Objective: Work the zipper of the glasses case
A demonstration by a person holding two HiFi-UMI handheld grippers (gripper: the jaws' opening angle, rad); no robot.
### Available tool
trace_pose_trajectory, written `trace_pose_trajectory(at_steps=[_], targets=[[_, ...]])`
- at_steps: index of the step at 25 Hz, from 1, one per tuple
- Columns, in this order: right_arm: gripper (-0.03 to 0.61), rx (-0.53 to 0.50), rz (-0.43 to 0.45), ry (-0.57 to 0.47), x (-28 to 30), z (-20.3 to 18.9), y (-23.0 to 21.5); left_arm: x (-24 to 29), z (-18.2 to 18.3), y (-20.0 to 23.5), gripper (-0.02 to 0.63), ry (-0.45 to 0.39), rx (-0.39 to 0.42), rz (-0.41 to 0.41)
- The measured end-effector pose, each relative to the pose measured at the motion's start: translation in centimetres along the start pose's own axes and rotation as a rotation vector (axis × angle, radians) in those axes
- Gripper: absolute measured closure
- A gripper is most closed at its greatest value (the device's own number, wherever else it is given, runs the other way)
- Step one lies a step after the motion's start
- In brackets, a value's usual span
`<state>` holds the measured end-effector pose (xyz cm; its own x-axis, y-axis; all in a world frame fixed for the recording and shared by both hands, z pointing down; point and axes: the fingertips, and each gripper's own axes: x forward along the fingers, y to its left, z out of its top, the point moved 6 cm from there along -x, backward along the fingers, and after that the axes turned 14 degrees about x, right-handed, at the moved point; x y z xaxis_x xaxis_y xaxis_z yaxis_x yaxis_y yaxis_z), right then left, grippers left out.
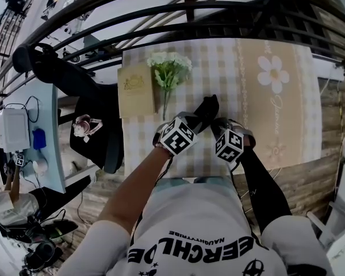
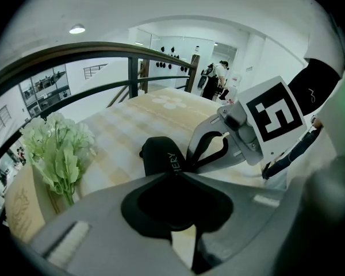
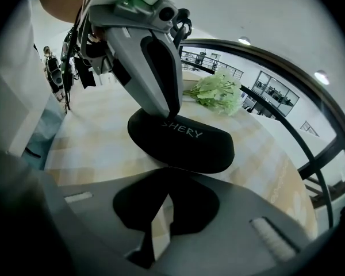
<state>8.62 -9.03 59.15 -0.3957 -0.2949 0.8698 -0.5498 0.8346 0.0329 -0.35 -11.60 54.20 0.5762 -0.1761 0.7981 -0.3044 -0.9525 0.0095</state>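
Here, left hand-held gripper (image 3: 171,111) clamping case (image 3: 195,148), right hand-held gripper (image 3: 167,170) clenched, lettering (image 3: 184,132) unseen overhead

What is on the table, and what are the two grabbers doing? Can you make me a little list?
Table cover: checked cloth
Main thing: black glasses case, lying on the cloth
Left gripper: jaws closed, tips on one end of the case
Right gripper: jaws closed at the case's near edge; what it pinches is too small to see
Zipper: cannot be made out
Also there: white and green flowers, tan book
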Motion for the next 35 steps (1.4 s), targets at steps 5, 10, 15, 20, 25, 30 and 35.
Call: trace_pose_trajectory(at_steps=[5,10,15,20,25,30,35], targets=[[0.548,-0.008,0.017,0.0,0.1,0.1,0.7,0.0,0.0,-0.1,0.578,-0.004,-0.009,0.015],[0.548,0.022,0.024,-0.005,0.0,0.0,1.0,0.0,-0.1,-0.1,0.58,-0.01,-0.027,0.035],[0.548,-0.005,0.04,-0.004,-0.8,-0.3,0.3,0.0,0.5,-0.7,0.583,0.02,0.044,0.065],[0.548,-0.022,-0.004,0.002,-1.2,-0.9,-1.8,0.7,1.6,-1.4,0.583,0.029,0.09,0.062],[0.548,-0.027,-0.084,0.0,-1.6,-0.8,-5.4,1.7,2.7,-1.9,0.582,0.054,0.142,0.049],[0.548,-0.016,-0.099,0.004,-1.2,-0.5,-8.2,2.8,3.2,-2.4,0.581,0.088,0.166,0.025],[0.548,-0.046,-0.068,0.005,-1.0,-0.7,-8.2,2.3,4.7,-0.9,0.583,0.035,0.177,0.088]])
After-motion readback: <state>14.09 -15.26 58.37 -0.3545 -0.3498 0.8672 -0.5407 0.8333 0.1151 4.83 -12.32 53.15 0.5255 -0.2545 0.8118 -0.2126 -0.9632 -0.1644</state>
